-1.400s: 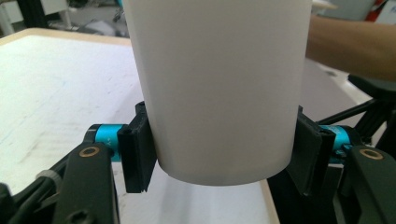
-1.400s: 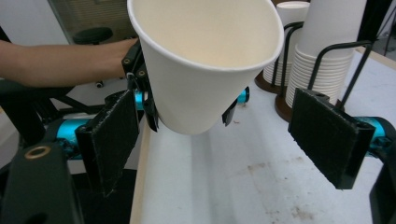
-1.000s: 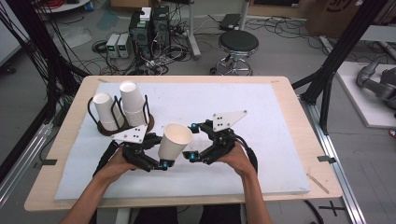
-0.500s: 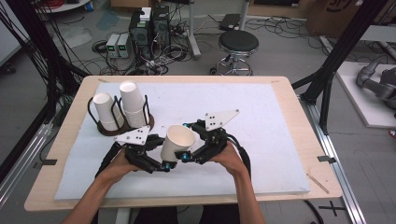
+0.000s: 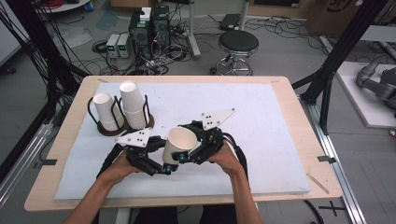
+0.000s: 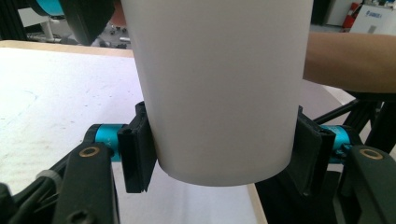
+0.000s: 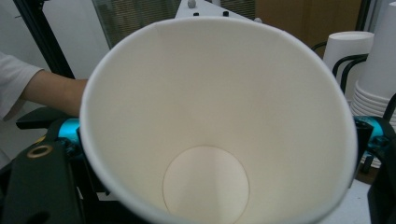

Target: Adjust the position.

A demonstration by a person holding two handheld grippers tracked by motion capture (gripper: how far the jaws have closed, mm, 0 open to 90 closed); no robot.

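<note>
Left gripper (image 5: 163, 164) clamps the smooth, tapered paper cup (image 5: 180, 142) (white); right gripper's (image 5: 187, 156) closing jaws straddle it.

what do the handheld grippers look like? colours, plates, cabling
Both the left gripper and right gripper are black linkage frames with teal pivot sleeves, brass bushings and black pads. Each carries a pale three-cornered plate with small holes. Black cables trail back. Forearms bare.

Two stacks of white paper cups (image 5: 122, 106) are held upside down in a black wire rack (image 5: 117, 126) at the table's (image 5: 299, 140) far left; a black stool (image 5: 238, 44) is seen beyond
</note>
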